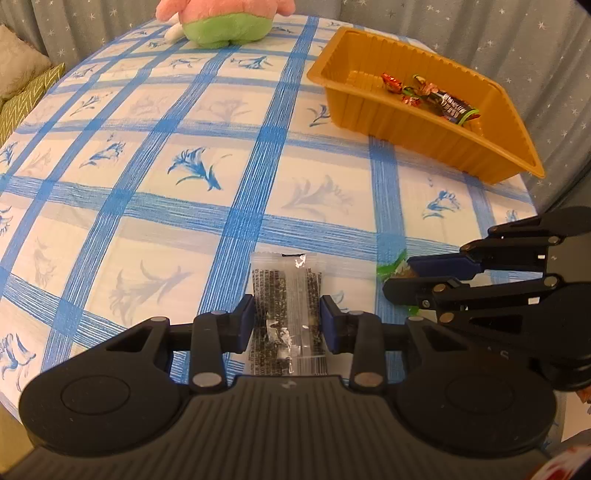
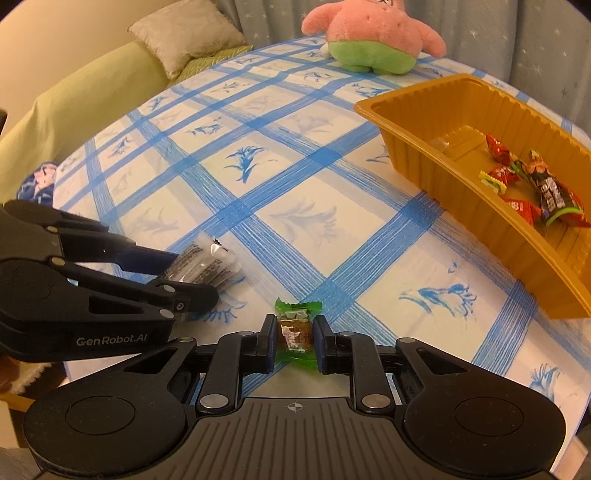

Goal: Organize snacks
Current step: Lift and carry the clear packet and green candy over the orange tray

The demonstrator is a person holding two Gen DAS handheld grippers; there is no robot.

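My left gripper (image 1: 287, 320) is shut on a clear packet of dark snack (image 1: 285, 295) lying on the blue-checked tablecloth; the packet also shows in the right wrist view (image 2: 207, 266). My right gripper (image 2: 295, 334) is shut on a green-wrapped candy (image 2: 296, 326) at the table's near edge, just right of the left gripper (image 2: 184, 275). In the left wrist view the right gripper (image 1: 400, 275) covers most of that candy (image 1: 391, 266). An orange plastic tray (image 1: 458, 147) (image 2: 491, 236) at the back right holds several wrapped candies (image 2: 532, 184).
A pink and green plush toy (image 2: 373, 40) sits at the table's far edge. A cushion (image 2: 188, 35) lies on a green sofa (image 2: 74, 107) left of the table. Grey starred curtains hang behind. The tablecloth (image 1: 184, 166) lies bare between grippers and tray.
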